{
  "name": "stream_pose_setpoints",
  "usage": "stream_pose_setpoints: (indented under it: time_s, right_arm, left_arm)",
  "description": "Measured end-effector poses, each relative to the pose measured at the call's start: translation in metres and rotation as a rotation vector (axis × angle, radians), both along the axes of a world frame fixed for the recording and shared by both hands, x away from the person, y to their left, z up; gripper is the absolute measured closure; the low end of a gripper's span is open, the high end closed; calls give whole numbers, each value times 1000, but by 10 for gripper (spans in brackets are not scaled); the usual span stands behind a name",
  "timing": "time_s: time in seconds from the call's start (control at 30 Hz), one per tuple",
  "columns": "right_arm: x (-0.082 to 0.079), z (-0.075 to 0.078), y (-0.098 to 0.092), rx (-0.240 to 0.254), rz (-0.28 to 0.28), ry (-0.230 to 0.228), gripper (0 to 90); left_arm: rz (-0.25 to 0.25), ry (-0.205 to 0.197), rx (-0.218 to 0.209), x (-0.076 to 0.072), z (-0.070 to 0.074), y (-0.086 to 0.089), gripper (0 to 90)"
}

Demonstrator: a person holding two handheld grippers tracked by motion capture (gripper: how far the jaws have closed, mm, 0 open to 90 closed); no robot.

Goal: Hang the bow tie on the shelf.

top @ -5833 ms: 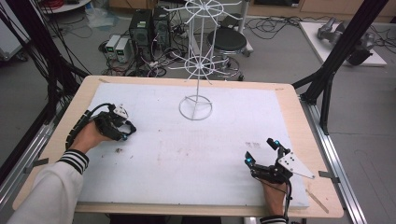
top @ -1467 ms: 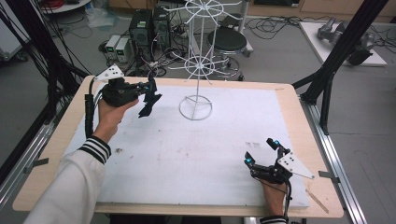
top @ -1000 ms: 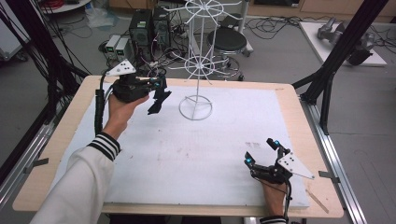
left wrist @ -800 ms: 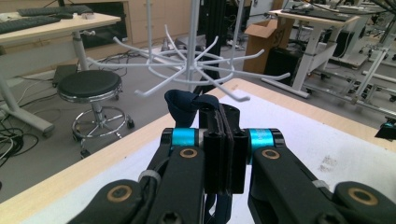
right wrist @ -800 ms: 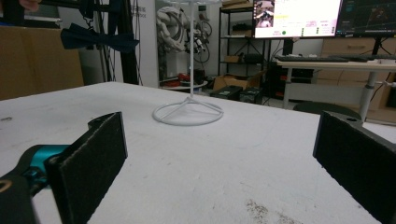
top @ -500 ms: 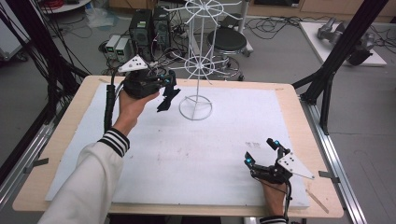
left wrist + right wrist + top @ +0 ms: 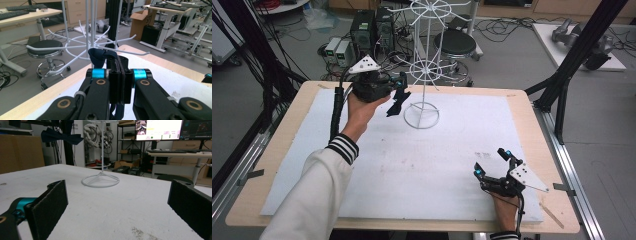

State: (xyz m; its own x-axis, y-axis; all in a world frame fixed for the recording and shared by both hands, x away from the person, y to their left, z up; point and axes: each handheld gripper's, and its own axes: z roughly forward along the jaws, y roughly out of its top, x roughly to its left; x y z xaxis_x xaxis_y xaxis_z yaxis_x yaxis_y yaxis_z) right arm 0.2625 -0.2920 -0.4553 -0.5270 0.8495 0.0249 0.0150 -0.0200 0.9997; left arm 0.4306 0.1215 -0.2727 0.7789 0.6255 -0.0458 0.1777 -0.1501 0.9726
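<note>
My left gripper is held above the far left part of the table, shut on a dark blue bow tie that hangs from its jaws. In the left gripper view the jaws are pressed together on the tie's strap loop, just short of the white wire rack's spokes. The rack stands on a ring base at the table's far middle. My right gripper rests open near the front right edge with nothing between its pads. The bow tie hangs far off in that view.
A white sheet covers the wooden table. Black frame posts stand at the right and left. Behind the table are a stool, computer boxes and cables on the floor.
My left gripper has risen from the table's left side and travelled right and away toward the rack, carrying the bow tie. The right gripper has stayed put.
</note>
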Motion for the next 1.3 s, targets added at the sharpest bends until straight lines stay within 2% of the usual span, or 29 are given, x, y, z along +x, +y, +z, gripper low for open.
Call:
stream_pose_setpoints:
  time_s: [0.27,0.9,1.3]
  right_arm:
    - [0,0,0,0,1,0,19]
    - [0,0,0,4,2,1,19]
    - [0,0,0,4,2,1,19]
  left_arm:
    - [6,-3,9,1,4,-9,881]
    - [26,14,18,3,0,-23,880]
    - [33,18,41,4,-3,-34,879]
